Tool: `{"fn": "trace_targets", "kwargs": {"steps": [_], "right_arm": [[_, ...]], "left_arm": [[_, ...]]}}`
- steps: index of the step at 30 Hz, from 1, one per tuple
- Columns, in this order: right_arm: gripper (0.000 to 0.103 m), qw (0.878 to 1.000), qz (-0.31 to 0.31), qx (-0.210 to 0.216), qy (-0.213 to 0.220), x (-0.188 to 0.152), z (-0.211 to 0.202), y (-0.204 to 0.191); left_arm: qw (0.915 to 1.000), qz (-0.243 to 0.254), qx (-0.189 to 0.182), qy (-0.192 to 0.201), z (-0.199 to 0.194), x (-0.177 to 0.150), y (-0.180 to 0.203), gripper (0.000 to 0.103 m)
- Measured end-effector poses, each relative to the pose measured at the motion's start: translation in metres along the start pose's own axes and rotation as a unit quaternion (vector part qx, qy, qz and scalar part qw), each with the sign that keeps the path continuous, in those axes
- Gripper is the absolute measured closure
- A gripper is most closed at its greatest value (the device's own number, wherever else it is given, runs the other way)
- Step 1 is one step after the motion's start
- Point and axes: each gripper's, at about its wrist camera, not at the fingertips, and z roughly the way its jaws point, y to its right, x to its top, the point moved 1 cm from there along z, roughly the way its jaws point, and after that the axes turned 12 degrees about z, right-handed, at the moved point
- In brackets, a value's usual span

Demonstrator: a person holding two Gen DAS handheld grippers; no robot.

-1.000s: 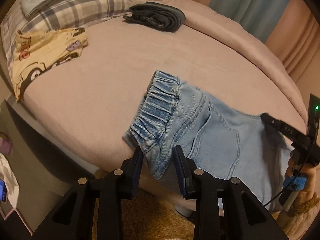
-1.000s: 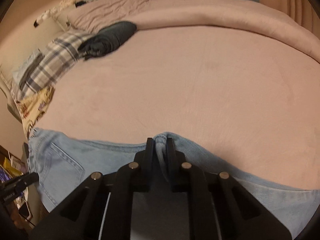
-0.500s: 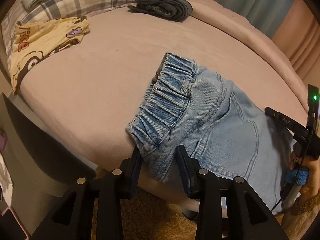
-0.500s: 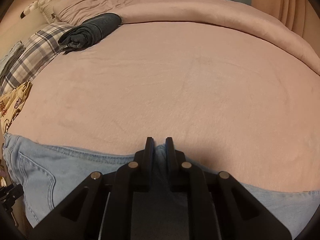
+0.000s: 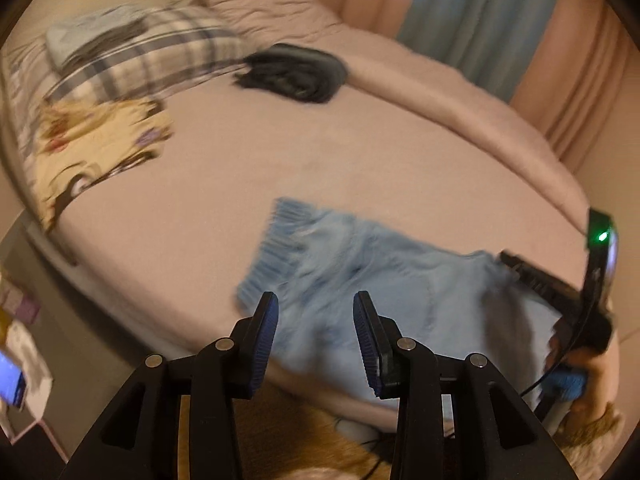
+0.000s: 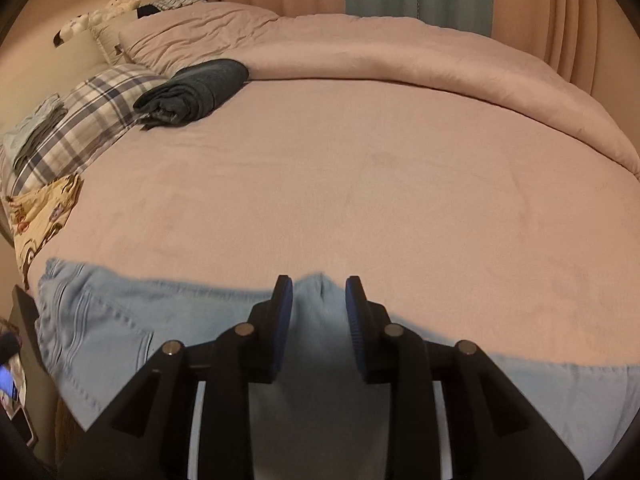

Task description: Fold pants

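Both grippers have let go of the pale jeans (image 6: 120, 320), now lying along the bed's (image 6: 360, 200) six-o'clock edge; the right gripper (image 6: 319, 300) is opening its jaws, the left gripper (image 5: 316, 320) hangs open above the waistband; laid out, ready for folding.

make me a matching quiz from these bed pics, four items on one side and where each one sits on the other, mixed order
Things:
1. light blue jeans
2. dark folded garment
3. plaid pillow
4. yellow cartoon-print cloth

Places:
A. on the sheet beside the plaid pillow, near the rumpled duvet
B. along the near edge of the bed
C. left edge of the bed, just nearer than the plaid pillow
D. head of the bed, under a small pile of folded clothes

Pairs: 1-B, 2-A, 3-D, 4-C
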Motion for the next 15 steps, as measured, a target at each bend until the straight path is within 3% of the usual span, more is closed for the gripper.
{"fn": "trace_targets", "kwargs": {"steps": [5,8,15], "right_arm": [[0.075,1.000,-0.013,0.000,-0.029,-0.020,0.011,-0.001],[0.074,0.998,-0.011,-0.021,-0.050,-0.028,0.031,0.004],[0.073,0.999,-0.018,-0.027,-0.040,-0.027,0.042,0.000]], "left_arm": [[0.9984,0.046,0.010,-0.033,0.044,0.005,0.027,0.065],[0.9953,0.033,0.026,-0.087,0.080,-0.004,0.022,0.065],[0.9940,0.062,0.049,-0.076,0.089,-0.008,0.029,0.065]]}}
